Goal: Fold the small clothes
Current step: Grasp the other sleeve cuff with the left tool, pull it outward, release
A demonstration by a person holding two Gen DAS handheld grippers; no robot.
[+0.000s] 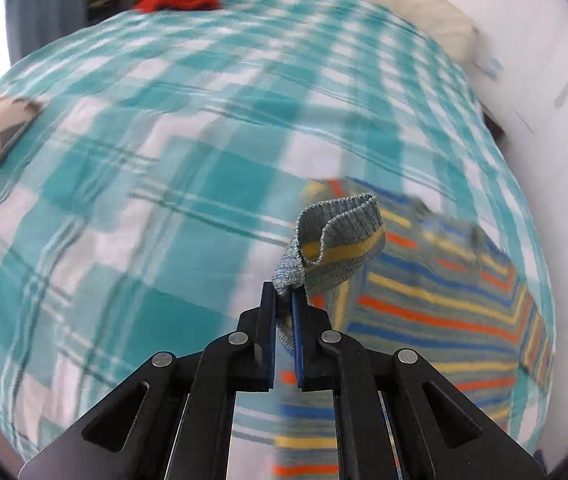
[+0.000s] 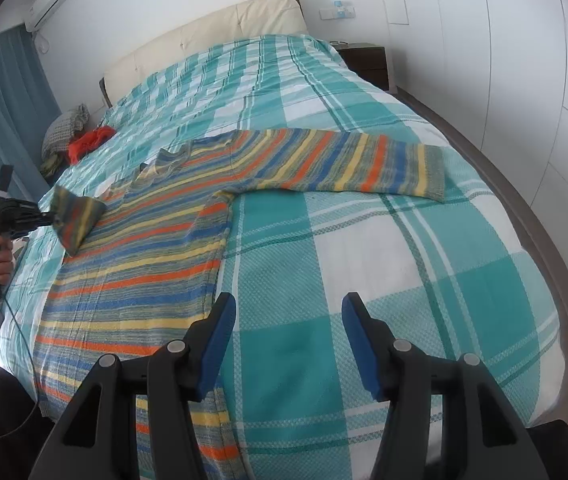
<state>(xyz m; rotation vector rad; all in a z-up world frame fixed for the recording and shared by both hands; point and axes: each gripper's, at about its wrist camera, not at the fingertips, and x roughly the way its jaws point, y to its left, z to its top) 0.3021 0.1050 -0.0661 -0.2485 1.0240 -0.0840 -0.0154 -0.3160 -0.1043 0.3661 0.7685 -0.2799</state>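
A striped sweater (image 2: pixel 136 248) in orange, blue, yellow and grey lies flat on the bed, one sleeve (image 2: pixel 344 168) stretched out to the right. My left gripper (image 1: pixel 284 300) is shut on the grey cuff (image 1: pixel 340 236) of the other sleeve and holds it lifted above the sweater body (image 1: pixel 436 304). In the right wrist view the left gripper (image 2: pixel 50 216) shows at the far left with the sleeve (image 2: pixel 78 216) folded over the sweater. My right gripper (image 2: pixel 288 320) is open and empty above the bedspread, just right of the sweater's hem.
The bed has a teal and white checked bedspread (image 2: pixel 364 256) and a cream headboard (image 2: pixel 212 28). A red garment (image 2: pixel 90 142) and a checked pillow (image 2: pixel 64 128) lie at the far left edge. A nightstand (image 2: pixel 366 60) stands by the white wardrobe wall.
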